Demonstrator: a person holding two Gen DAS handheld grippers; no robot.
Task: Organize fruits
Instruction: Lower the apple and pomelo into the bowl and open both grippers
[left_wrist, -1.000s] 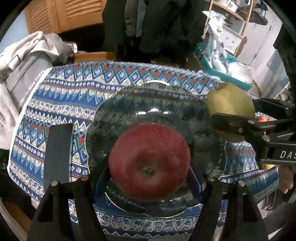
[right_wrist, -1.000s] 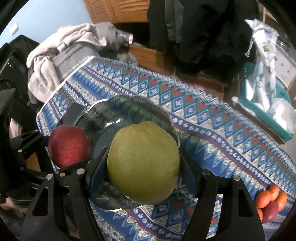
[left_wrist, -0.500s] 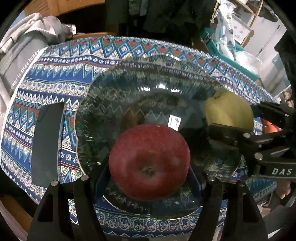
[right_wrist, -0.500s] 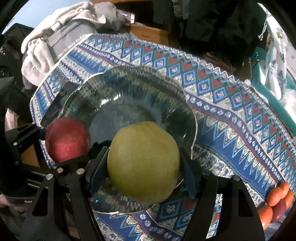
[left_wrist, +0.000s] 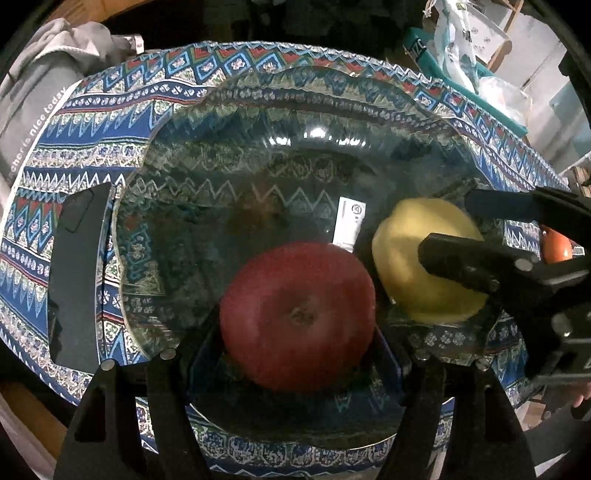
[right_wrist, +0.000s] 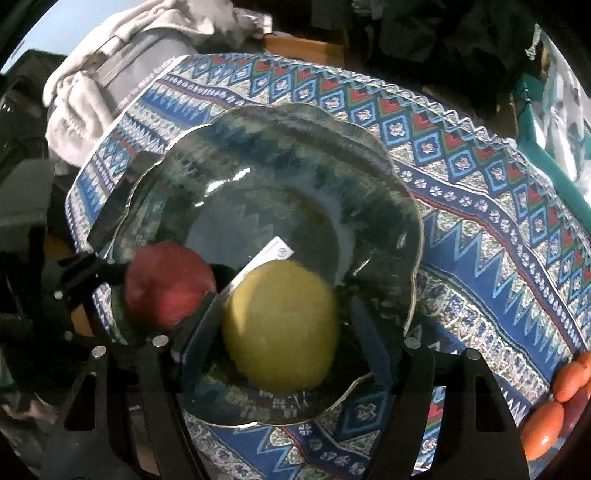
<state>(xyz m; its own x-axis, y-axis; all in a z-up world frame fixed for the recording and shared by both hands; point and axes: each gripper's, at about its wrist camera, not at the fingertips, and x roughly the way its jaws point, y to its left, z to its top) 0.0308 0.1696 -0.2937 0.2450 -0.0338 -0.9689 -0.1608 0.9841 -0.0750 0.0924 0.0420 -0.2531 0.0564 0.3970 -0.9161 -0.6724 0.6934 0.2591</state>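
- The left gripper (left_wrist: 295, 354) is clamped on the apple (left_wrist: 297, 314), pads pressed to its flanks, and holds it over the near half of the bowl (left_wrist: 229, 122).
- The right gripper (right_wrist: 284, 332) is clamped on the pear (right_wrist: 280, 325), also over the bowl; in the left view it sits just right of the apple, and whether the two touch is unclear.
- The step in hand looks like setting both fruits down inside the bowl.
- To do it well: lower each fruit until it rests on the glass before easing the jaws apart, since glass is slick and a round fruit dropped from any height may roll or knock the wall.
- Keep the two tools apart as they open; the pads are close together between the fruits.
- The apple is deep red and round, its dimpled end facing the left camera.
- The pear is yellow-green, plump and smooth.
- The bowl is clear glass with a wavy rim and a white sticker (left_wrist: 349, 225) on its base; it stands on a patterned cloth (left_wrist: 92, 122).
- More small orange fruits (right_wrist: 561, 391) lie on the cloth, well off to the right.
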